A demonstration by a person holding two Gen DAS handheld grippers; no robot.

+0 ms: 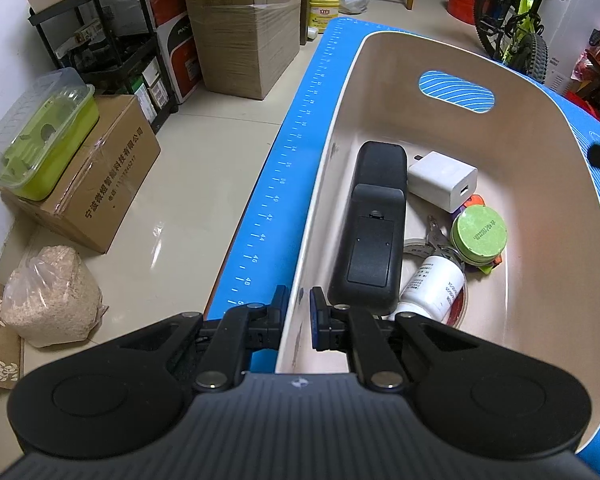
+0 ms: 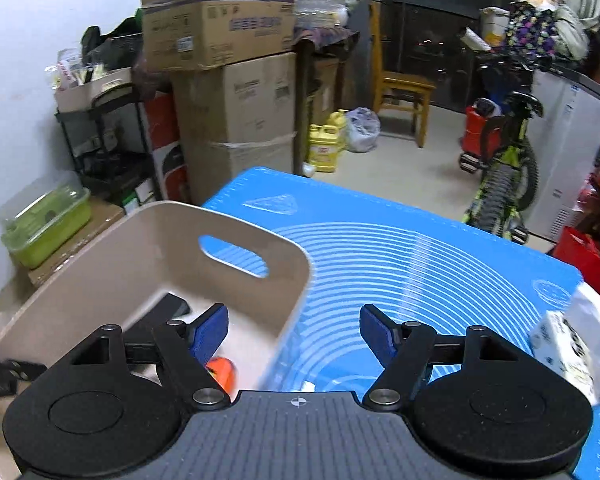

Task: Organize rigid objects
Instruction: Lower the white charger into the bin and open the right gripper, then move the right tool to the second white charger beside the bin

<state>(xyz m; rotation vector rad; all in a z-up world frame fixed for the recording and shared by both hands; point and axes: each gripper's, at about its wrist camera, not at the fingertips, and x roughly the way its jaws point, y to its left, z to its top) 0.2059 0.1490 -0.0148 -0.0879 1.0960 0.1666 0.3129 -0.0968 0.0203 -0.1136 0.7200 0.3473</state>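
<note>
A beige bin (image 1: 548, 184) stands on the blue mat (image 1: 284, 168). In it lie a black remote (image 1: 374, 224), a white charger (image 1: 442, 180), a green round tin (image 1: 478, 234), a white bottle (image 1: 432, 288) and some keys. My left gripper (image 1: 299, 312) is shut on the bin's near left wall, one finger inside and one outside. My right gripper (image 2: 294, 330) is open and empty above the bin's right wall (image 2: 296, 296) and the mat (image 2: 420, 264). The remote (image 2: 160, 316) and an orange object (image 2: 222, 374) show in the right wrist view.
A white tissue pack (image 2: 576, 344) lies on the mat's right edge. On the floor to the left are cardboard boxes (image 1: 100, 184), a green lidded container (image 1: 44, 140) and a bag of grain (image 1: 52, 296). A bicycle (image 2: 504, 176) stands beyond the table.
</note>
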